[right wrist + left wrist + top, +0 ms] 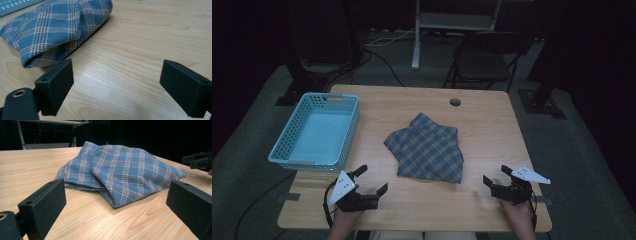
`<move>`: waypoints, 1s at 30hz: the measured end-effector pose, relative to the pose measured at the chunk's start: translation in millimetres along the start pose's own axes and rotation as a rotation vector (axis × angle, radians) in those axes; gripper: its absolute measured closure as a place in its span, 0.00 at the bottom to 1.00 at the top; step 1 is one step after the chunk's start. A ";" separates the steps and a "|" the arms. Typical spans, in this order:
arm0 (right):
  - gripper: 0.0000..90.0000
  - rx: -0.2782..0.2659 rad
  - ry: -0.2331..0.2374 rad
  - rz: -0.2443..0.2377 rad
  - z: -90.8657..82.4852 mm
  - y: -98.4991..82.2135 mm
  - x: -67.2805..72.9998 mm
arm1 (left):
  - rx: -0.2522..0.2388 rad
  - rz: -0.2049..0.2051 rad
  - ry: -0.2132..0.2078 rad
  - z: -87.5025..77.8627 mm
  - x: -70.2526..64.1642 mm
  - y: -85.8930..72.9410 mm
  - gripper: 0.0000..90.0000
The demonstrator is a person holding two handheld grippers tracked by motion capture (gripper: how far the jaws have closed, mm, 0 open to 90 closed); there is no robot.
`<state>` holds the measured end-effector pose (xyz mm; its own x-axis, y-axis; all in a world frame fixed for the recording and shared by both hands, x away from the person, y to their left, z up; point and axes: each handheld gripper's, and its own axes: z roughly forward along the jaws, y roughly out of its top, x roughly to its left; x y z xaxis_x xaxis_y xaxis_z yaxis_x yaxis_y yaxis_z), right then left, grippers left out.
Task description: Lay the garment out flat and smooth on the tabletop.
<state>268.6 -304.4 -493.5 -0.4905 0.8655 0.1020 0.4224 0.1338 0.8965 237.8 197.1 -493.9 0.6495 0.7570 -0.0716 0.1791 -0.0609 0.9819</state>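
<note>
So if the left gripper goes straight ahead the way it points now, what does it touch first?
Most likely the folded plaid cloth: it lies straight ahead between the open jaws of the left gripper, with bare table before it. The exact depth is hard to judge.

Blue plaid cloth [427, 148] (white-brown lines), turquoise basket [282, 145], black claws.

The room is dim; only the counter [492, 130] is lit, from above, and the floor behind it is almost black. The high view is a little soft. In both gripper views the near jaws look blurred, with a pale glare on the wood.
</note>
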 end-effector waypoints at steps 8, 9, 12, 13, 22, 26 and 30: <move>0.13 0.021 -0.006 -0.028 1.2 0.3 2.7 | 0.017 -0.033 0.003 1.8 2.8 0.9 0.04; 0.13 0.029 -0.010 -0.036 1.7 0.4 3.8 | 0.021 -0.019 0.008 2.1 1.3 1.0 0.04; 0.13 0.037 -0.006 -0.035 1.8 0.5 3.6 | 0.028 -0.012 0.021 2.9 0.3 1.3 0.04; 0.13 0.037 -0.004 -0.031 1.8 0.5 3.2 | 0.037 -0.013 0.016 3.4 0.9 1.7 0.04; 0.13 0.048 -0.002 -0.023 2.2 0.6 2.5 | 0.080 -0.014 -0.006 7.8 1.8 3.4 0.04; 0.13 0.038 -0.001 -0.016 1.3 0.2 1.5 | 0.103 -0.026 -0.019 9.6 3.7 4.2 0.04; 0.13 0.035 0.005 -0.009 1.0 0.2 0.6 | 0.122 -0.039 -0.026 11.2 4.2 4.7 0.04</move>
<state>269.1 -303.3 -493.8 -0.4981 0.8618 0.0959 0.4441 0.1585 0.8818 249.7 192.8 -491.5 0.6589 0.7433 -0.1157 0.2925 -0.1115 0.9497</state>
